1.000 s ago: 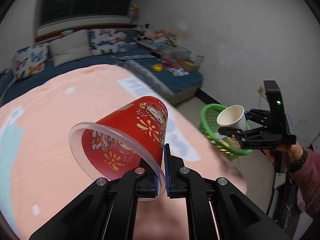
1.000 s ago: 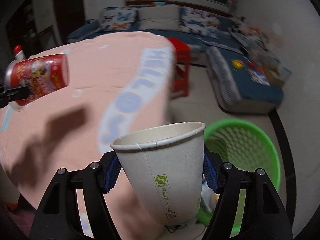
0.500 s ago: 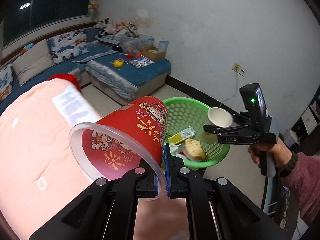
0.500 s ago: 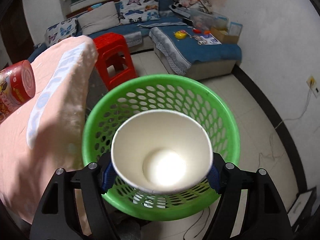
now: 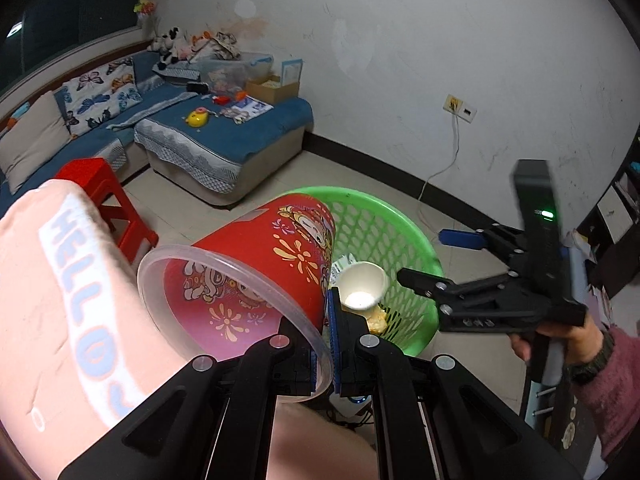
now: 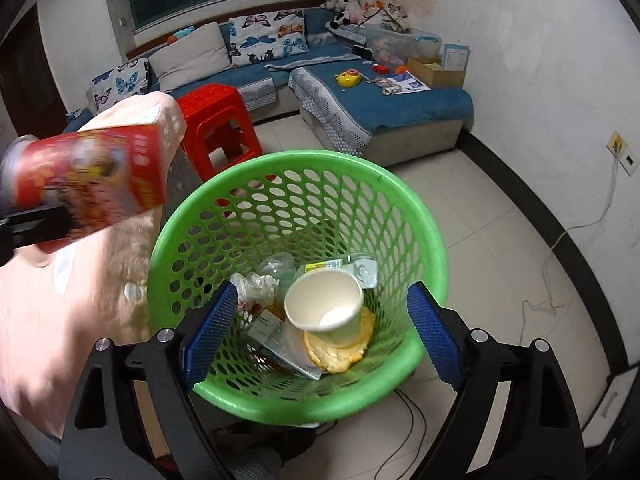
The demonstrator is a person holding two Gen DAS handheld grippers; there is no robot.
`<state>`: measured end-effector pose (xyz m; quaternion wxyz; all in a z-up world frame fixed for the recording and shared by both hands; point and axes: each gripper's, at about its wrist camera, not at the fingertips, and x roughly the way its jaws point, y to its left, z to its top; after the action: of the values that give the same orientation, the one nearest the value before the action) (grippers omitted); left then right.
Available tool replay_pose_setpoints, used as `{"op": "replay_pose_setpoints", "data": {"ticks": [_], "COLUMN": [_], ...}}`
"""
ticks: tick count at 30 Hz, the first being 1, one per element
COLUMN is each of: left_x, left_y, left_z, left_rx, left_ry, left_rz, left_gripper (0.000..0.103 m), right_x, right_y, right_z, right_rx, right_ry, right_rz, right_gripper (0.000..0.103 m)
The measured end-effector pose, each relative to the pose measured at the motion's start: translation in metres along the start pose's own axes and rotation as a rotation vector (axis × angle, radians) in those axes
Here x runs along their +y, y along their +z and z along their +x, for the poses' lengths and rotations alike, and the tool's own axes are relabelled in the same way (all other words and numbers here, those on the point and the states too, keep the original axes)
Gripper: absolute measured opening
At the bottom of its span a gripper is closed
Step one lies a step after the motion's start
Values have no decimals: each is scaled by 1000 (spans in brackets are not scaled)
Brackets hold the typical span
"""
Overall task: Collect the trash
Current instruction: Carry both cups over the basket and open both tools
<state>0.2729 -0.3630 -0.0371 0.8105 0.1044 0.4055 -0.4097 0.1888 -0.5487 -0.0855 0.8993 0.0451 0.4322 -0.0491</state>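
Green basket (image 6: 424, 216): paper cup (image 6: 326, 306) newly inside

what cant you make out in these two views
- Print on the red plastic tub: motion-blurred in the right wrist view.
- Lower trash in the green mesh basket: covered by the white paper cup.
- Tub's pinched rim: hidden by the left gripper.
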Motion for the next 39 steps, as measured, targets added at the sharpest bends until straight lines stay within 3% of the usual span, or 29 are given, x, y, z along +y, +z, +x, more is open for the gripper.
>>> {"op": "replay_pose_setpoints", "data": {"ticks": [13,16,18,23,33,39], "left_x": [-21,-23,-22,-24,-18,-5], "left_y": [13,14,14,13,3,-26], "left_z": [72,80,81,81,24,-31], "left_rx": [102,119,123,124,28,-34], "left_ry": [7,19,28,19,49,104], "left_rz": [-6,-4,-7,-19,-48,-78], "left_gripper": [10,23,42,46,64,75], "right_x": [-13,-17,-19,-22,-5,29], "right_y": [-20,-24,-26,-28,-35,-36], "right_z": [-23,-25,-25,-28,-48,-68], "right_rx": [-31,-32,-29,-28,-40,-70], "right_ry": [-2,1,6,-1,22,54], "right_rz": [24,41,52,64,75,57], "right_gripper": [86,86,86,86,86,89]}}
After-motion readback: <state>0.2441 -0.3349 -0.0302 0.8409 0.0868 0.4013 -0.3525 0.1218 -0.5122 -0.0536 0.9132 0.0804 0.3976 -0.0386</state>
